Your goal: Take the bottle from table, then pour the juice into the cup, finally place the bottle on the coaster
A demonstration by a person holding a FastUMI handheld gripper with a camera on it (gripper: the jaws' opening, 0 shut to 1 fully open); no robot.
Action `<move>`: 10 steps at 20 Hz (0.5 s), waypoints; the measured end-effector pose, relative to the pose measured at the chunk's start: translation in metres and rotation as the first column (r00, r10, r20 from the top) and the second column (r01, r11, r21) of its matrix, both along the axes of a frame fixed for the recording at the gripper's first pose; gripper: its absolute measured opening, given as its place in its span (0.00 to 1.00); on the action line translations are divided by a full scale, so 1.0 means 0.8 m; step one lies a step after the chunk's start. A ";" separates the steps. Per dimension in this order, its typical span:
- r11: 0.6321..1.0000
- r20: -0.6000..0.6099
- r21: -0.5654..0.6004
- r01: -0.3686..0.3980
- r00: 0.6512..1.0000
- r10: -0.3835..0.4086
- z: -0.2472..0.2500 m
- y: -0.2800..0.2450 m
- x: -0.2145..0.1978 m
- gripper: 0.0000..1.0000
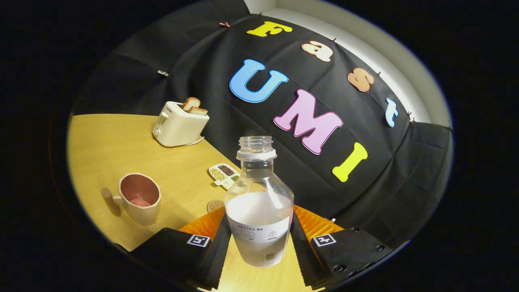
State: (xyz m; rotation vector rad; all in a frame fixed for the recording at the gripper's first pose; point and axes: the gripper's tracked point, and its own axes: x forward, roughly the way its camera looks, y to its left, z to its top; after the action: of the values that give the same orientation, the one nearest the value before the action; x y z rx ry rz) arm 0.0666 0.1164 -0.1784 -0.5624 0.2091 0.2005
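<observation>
The gripper has its two fingers closed in on the bottle, one pressing each side of its lower body, so the bottle sits clamped between them. The bottle is clear, uncapped, and holds pale milky juice up to about half its height; it stands upright relative to the fingers while the table behind it looks tilted. Whether its base touches the table cannot be told. Beyond the fingers, off to the left, the cup stands on the table with its handle pointing left. The round coaster lies just behind the left finger, partly hidden. Farther back are a small divided dish and a toaster with toast in it
</observation>
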 end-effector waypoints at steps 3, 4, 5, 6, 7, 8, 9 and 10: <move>0.998 0.020 -0.054 0.017 1.000 -0.016 0.001 -0.002 0.000 0.76; 0.997 0.027 -0.078 0.020 0.999 -0.018 0.001 -0.002 0.001 0.76; 0.995 0.028 -0.100 0.015 1.000 -0.012 -0.002 0.001 0.001 0.76; 0.992 0.030 -0.127 0.009 1.000 -0.005 -0.004 0.004 0.001 0.76; 0.987 0.038 -0.159 0.000 0.999 0.006 -0.004 0.006 0.000 0.76; 0.981 0.049 -0.193 -0.013 0.999 0.023 -0.002 0.009 -0.002 0.76; 0.973 0.060 -0.228 -0.025 0.997 0.040 -0.002 0.012 -0.004 0.76; 0.964 0.067 -0.262 -0.037 0.996 0.056 -0.003 0.015 -0.004 0.76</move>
State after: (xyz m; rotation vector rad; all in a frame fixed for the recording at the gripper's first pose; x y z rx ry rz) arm 0.0631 0.1287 -0.1805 -0.8363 0.1512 0.1987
